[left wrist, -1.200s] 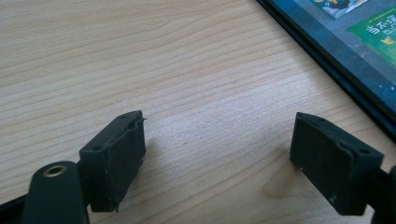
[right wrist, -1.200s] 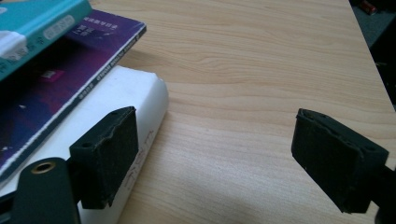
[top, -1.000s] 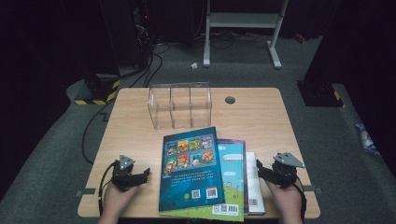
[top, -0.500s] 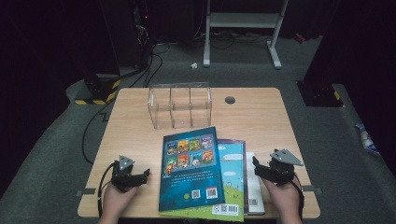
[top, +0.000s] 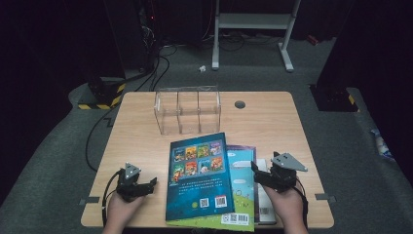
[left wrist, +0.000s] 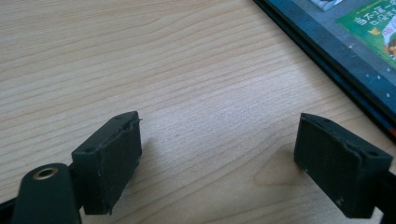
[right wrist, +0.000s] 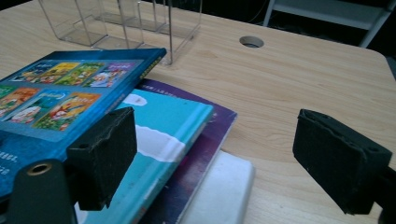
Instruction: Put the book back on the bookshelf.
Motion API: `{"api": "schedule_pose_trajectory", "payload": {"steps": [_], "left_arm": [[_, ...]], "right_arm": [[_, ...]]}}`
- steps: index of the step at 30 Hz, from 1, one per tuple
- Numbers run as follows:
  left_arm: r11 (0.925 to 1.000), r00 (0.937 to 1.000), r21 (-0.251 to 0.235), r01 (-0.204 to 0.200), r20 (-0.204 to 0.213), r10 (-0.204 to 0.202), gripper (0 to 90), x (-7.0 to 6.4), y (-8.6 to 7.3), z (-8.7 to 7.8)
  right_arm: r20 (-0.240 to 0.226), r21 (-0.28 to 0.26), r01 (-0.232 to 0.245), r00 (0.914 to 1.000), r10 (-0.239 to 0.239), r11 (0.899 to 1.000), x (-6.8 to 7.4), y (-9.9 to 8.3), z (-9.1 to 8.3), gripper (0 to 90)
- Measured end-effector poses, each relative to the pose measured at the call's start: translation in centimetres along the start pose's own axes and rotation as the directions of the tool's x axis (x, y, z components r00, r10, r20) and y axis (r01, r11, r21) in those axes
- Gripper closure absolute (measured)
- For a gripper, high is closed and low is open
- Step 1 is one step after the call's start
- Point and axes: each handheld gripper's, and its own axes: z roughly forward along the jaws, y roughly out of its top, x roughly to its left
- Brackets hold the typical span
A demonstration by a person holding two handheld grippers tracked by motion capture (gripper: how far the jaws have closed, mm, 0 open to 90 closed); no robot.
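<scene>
- The right gripper [top: 256, 171] has its jaws spread wide with nothing between them; in the right gripper view its point [right wrist: 212, 158] falls over the right-hand side of the book pile, one black pad above the books and the other above bare wood.
- The left gripper [top: 150, 184] is also wide open and empty; in the left gripper view [left wrist: 217, 161] both pads sit low over plain wood, whether they touch it I cannot tell.
- Each gripper is held in a hand [top: 122, 210] that comes in over the near edge of the table [top: 272, 117]; the forearms are cut off by the frame.
- The pile lies at the near edge, between the two grippers. On top is a dark blue picture book [top: 198, 176], back cover up with a grid of small cover pictures, turned slightly askew.
- Below it is a light blue book [right wrist: 163, 135], then a purple-covered book [right wrist: 205, 154], then a white book [right wrist: 219, 191] at the bottom. Their titles are covered or too small to read.
- A green cover edge [top: 234, 214] sticks out at the near side of the pile; which book it belongs to is hard to say.
- The left gripper is just beside the pile's left edge, where the dark book [left wrist: 336, 51] is cut off.
- A clear acrylic organiser [top: 187, 109] with three compartments stands near the far edge, well apart from both grippers.
- A round cable hole [top: 239, 104] is just to its right.
</scene>
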Motion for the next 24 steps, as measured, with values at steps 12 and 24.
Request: {"api": "schedule_pose_trajectory", "payload": {"steps": [12, 24], "left_arm": [[0.9999, 0.9998, -0.001, -0.013, 0.014, 0.013, 15.2, -0.1, 0.1, 0.1], [0.9984, 0.998, -0.041, 0.039, 0.051, -0.037, 21.4, -0.7, 2.4, -0.8]], "right_arm": [[-0.07, -0.015, 0.066, 0.9953, -0.067, 0.998, 2.4, 2.4, 0.4, 13.9], [-0.171, 0.017, 0.092, 0.9814, -0.087, 0.996, 4.5, 1.8, 1.0, 14.3]]}}
